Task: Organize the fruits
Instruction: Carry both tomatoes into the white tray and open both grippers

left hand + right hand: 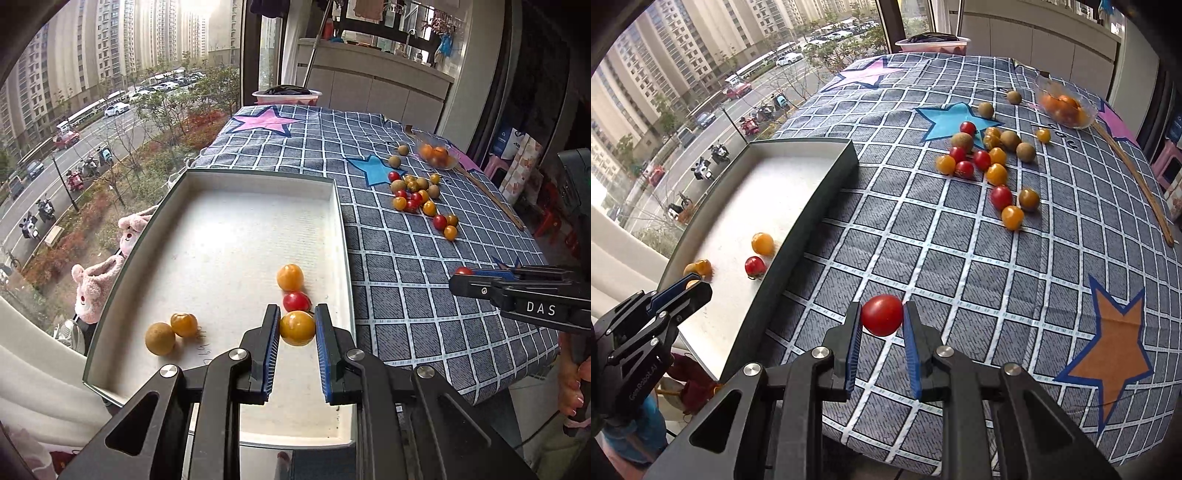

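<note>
Blue-padded fingers of the left gripper flank a yellow tomato inside the white tray, both pads touching its sides in a grasp, near the tray's 5 o'clock corner. Just beyond it at 12 o'clock lie a red cherry tomato and another yellow one; toward 9 o'clock sit a tan longan and a small orange tomato, touching each other.

Over the open cloth, the right gripper is clenched on a red tomato, glossy and slightly oblong, pinched between both pads; the tray's dark outer wall stands off at 10 o'clock.

Underneath spreads a grey-blue checked tablecloth with white grid lines and printed stars in blue, pink and orange. At 1 o'clock from the right gripper a loose heap of fruits mixes red and yellow tomatoes with brownish longans, and past it a clear bowl holds orange fruit. A thin wooden stick lies along the cloth's right edge. Beyond the table, a large window looks down on a street with parked cars and apartment towers.
</note>
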Demonstrator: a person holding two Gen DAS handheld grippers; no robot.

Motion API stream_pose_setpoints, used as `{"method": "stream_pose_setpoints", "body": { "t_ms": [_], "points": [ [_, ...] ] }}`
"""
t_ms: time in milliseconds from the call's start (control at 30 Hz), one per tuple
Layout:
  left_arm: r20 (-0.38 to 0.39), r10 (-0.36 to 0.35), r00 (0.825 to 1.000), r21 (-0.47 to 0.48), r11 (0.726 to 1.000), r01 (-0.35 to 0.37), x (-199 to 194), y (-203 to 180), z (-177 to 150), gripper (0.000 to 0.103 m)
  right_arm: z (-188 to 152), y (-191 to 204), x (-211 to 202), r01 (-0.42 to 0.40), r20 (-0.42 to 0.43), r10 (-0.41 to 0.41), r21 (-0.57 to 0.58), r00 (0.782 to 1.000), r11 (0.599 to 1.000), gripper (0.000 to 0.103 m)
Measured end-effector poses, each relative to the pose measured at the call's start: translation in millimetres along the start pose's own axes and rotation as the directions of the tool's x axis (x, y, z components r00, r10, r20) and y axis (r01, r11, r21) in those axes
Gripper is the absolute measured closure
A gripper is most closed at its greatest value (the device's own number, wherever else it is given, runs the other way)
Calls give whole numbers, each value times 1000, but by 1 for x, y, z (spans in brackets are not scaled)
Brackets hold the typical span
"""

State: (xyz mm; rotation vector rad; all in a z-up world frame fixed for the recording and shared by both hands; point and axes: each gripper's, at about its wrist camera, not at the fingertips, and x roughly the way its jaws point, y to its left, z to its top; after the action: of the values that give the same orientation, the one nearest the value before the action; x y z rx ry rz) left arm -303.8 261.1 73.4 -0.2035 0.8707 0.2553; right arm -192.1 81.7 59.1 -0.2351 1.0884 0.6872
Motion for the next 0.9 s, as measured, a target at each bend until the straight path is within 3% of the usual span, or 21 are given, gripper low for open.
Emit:
{"method": "stream_pose_setpoints", "body": {
  "t_ms": [200,367,700,900],
  "points": [
    [16,65,998,-40,997,-65,4,42,28,83,33,35,8,-26,2,27,-66,1000,997,79],
    [-22,97,995,-68,993,-99,28,67,48,83,66,60,31,-58,-20,57,-91,998,994,79],
    [-161,134,978,-66,987,-146,79,83,54,83,110,88,100,-73,-101,62,-102,993,992,79],
    [-193,151,970,-28,987,-159,88,80,52,83,117,89,127,-59,-151,43,-100,988,993,79]
  ]
}}
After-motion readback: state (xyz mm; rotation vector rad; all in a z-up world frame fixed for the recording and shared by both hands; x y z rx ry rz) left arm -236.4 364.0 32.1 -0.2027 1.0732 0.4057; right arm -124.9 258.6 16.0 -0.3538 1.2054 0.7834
